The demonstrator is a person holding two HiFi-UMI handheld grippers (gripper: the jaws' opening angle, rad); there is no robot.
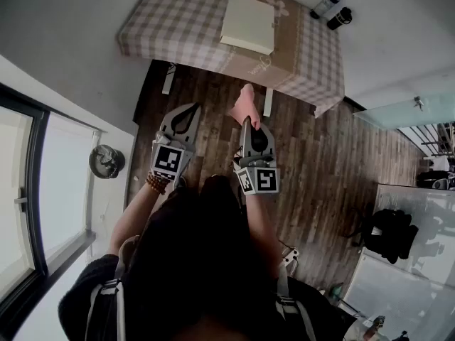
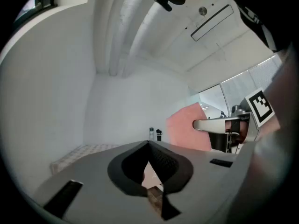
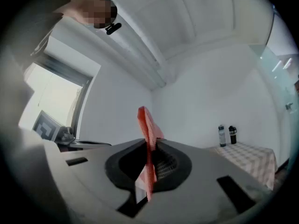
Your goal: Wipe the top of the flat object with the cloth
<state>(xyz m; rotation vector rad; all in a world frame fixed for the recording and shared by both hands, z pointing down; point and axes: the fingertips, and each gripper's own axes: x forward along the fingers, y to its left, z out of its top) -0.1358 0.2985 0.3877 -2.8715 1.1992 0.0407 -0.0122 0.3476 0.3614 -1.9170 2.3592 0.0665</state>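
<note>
The left tongs (image 1: 190,108) are pressed together with nothing in them. The right tongs (image 1: 247,121) are pinching a salmon-pink cloth (image 1: 245,104), and it sticks out past the tips. Both tongs hang side by side, not touching, over the dark wood plank floor (image 1: 320,169), just short of the near edge of the table with the beige checked tablecloth (image 1: 170,20) at 12 o'clock. The flat cream rectangular object (image 1: 248,23) lies on that tabletop toward the near edge, well apart from the two small bottles (image 1: 333,11) at the 1 o'clock corner. There's open floor out toward 3 o'clock. A window wall (image 1: 28,190) closes off 9 o'clock, and a black bag (image 1: 389,234) sits at 4. The person's body hides the floor at 6. A round grey thing (image 1: 106,161) by the window is too small to make out.
</note>
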